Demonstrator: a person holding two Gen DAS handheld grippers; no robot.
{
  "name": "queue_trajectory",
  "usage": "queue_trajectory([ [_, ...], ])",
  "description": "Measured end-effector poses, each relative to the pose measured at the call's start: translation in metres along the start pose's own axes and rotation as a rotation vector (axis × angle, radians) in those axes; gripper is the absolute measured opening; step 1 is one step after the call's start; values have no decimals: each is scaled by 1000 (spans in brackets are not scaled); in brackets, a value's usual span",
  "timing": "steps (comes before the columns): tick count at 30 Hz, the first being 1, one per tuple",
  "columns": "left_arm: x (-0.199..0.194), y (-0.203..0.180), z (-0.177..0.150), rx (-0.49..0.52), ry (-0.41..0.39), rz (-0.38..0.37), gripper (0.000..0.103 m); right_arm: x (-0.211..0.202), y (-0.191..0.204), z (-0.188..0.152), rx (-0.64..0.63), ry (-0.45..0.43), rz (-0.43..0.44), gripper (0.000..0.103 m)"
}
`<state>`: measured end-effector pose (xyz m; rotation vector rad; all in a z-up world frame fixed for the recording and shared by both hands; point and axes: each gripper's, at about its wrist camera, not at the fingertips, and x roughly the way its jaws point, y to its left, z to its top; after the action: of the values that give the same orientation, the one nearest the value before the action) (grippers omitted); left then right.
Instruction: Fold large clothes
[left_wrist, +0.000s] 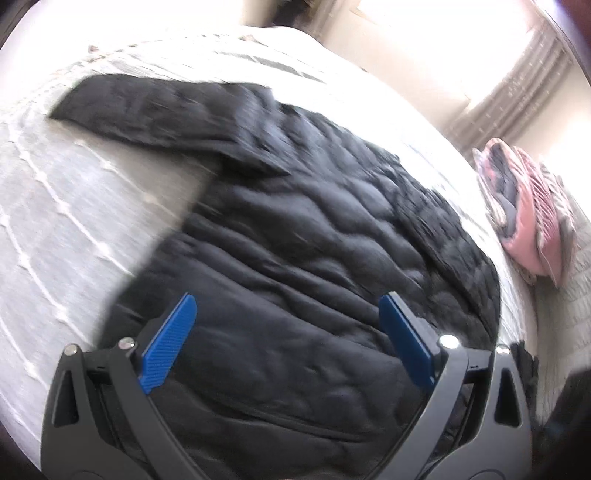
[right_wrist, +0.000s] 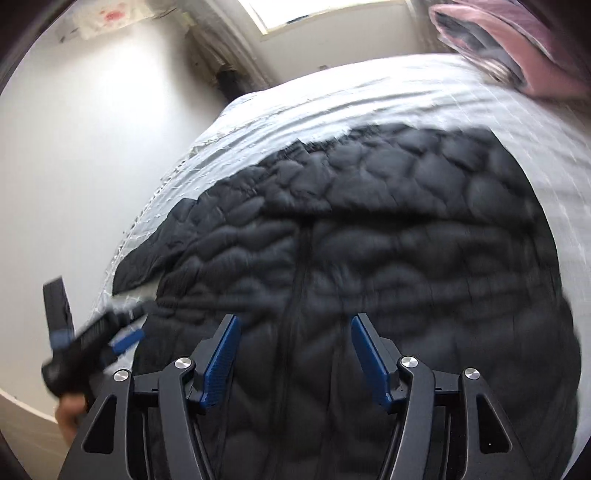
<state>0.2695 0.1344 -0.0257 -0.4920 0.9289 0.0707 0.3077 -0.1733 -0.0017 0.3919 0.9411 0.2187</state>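
One black quilted jacket (left_wrist: 314, 236) lay spread over a bed (left_wrist: 66, 206) covered in a pale grey bedspread stitched with white lines. One sleeve (left_wrist: 147, 107) stretched away from the body of the jacket toward the far side of the bed in the left wrist view. One pink and grey bundle of fabric (left_wrist: 524, 214) sat on the bed beyond the jacket's edge, apart from it.

Two grippers were in play. The left gripper (left_wrist: 288, 332) hung above the jacket's lower part with its blue fingers (left_wrist: 170, 343) spread wide and nothing between them. The right gripper (right_wrist: 295, 354) hung over the jacket too, its blue fingers (right_wrist: 221, 362) apart and empty, either side of the zipper line (right_wrist: 299, 295) running down the front.

Only the right wrist view showed the zipper, a white wall (right_wrist: 74, 166) beside the bed, a bright window at the top, and the left gripper (right_wrist: 129, 336) seen from outside, blurred, at the jacket's left edge with part of a hand (right_wrist: 70, 410) below it. Only the left wrist view showed the sleeve laid out in full and pale curtains (left_wrist: 517, 96) by bright light. Both views were smeared by motion.
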Motion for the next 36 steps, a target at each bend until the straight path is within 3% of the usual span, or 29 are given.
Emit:
queue_trajectory([
  [3, -2, 43, 28, -73, -29, 86, 99, -1, -4, -20, 10, 0, 23, 67],
  [6, -1, 91, 62, -153, -58, 170, 99, 7, -4, -24, -20, -7, -21, 67],
  [11, 13, 159, 119, -167, -118, 436, 99, 14, -7, -30, 8, -8, -32, 67],
  [13, 26, 184, 137, -201, -102, 494, 99, 13, -4, -29, -1, -28, -40, 67],
  [15, 46, 213, 152, -270, -22, 464, 99, 9, -1, -29, -8, -65, -56, 67],
  [17, 63, 235, 161, -373, 40, 356, 99, 8, 2, -29, -16, -69, -51, 67],
  [19, 67, 241, 164, -436, 8, 348, 99, 10, 1, -29, -15, -64, -56, 67],
  [22, 75, 235, 171, -443, -36, 390, 99, 16, -1, -29, -8, -55, -65, 67],
  [23, 79, 231, 172, -437, -50, 426, 94, 17, -2, -29, -4, -54, -66, 67],
  [24, 81, 225, 172, -424, -64, 466, 79, 18, -3, -29, 0, -52, -64, 67],
  [26, 86, 213, 178, -388, -77, 512, 31, 18, -4, -30, 5, -52, -56, 67],
  [28, 93, 208, 185, -377, -65, 496, 7, 19, -4, -30, 5, -55, -56, 67],
  [31, 89, 191, 191, -339, -62, 506, 4, 17, -6, -29, 17, -55, -47, 67],
  [36, 28, 137, 199, -307, -244, 313, 4, 9, -11, -27, 38, -80, -42, 67],
])
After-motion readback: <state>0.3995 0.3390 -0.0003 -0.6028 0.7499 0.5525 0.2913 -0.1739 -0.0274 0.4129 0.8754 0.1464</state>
